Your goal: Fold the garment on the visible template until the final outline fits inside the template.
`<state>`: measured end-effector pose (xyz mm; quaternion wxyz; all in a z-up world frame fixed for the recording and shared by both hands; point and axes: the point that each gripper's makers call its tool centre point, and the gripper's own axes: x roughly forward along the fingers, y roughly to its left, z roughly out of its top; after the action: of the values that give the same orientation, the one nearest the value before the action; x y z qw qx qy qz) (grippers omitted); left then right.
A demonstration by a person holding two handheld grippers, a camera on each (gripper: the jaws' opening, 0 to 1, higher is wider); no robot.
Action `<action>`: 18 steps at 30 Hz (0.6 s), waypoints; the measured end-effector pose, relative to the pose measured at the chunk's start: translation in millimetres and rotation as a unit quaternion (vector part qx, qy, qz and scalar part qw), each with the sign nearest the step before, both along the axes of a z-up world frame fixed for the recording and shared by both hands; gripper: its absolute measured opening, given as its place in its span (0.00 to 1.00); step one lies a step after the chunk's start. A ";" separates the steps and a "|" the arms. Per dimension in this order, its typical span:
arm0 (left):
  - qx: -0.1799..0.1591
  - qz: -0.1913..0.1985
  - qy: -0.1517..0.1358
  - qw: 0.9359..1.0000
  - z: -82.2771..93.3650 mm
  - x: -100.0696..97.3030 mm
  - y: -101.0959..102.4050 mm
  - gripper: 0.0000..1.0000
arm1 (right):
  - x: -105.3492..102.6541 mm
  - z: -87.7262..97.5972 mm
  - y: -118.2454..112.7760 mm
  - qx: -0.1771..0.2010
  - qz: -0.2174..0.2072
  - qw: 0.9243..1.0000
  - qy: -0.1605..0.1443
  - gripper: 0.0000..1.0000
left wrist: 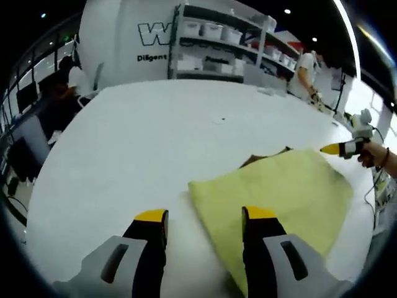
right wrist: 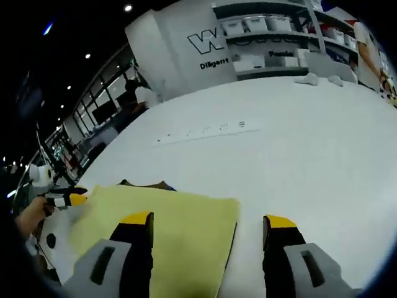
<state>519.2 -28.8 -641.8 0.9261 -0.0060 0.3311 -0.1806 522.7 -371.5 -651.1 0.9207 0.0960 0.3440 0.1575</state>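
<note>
A yellow-green garment (left wrist: pixel 279 198) lies folded flat on the white table (left wrist: pixel 155 136). A brown edge (left wrist: pixel 263 157) peeks out from under its far side. My left gripper (left wrist: pixel 206 215) is open, its right jaw over the garment's near corner and its left jaw over bare table. Beyond the far right corner of the cloth a hand holds my right gripper (left wrist: pixel 341 148). In the right gripper view the garment (right wrist: pixel 167 230) spreads to the lower left with the brown edge (right wrist: pixel 149 184) behind it. My right gripper (right wrist: pixel 208 220) is open with nothing between its jaws, its left jaw above the cloth. The left gripper (right wrist: pixel 69 199) shows at the far left.
Shelves with white bins (left wrist: pixel 217 43) and a white lettered wall (right wrist: pixel 205 46) stand behind the table. A person (left wrist: pixel 305 73) stands at the back right, others sit at desks (left wrist: pixel 62 93) on the left. Small white objects (right wrist: pixel 310 79) lie at the table's far edge.
</note>
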 end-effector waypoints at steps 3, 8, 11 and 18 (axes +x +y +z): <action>-0.004 -0.005 0.001 1.000 4.3 -8.5 -2.6 0.54 | -14.7 2.8 6.2 0.008 0.013 1.000 0.011 0.76; 0.016 -0.028 -0.006 0.999 9.5 -23.5 -5.3 0.59 | -33.8 9.6 9.6 0.003 0.028 1.000 0.012 0.75; 0.007 -0.031 0.005 0.999 10.3 -36.2 -8.8 0.63 | -44.0 12.6 9.7 -0.003 0.037 0.999 0.010 0.77; 0.007 -0.044 0.008 0.999 10.9 -62.2 -15.9 0.64 | -68.4 10.6 7.9 -0.026 0.056 0.998 0.010 0.72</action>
<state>457.0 -44.7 -630.9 0.9147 0.0135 0.3393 -0.2190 454.4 -363.5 -640.5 0.9089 0.0543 0.3624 0.1992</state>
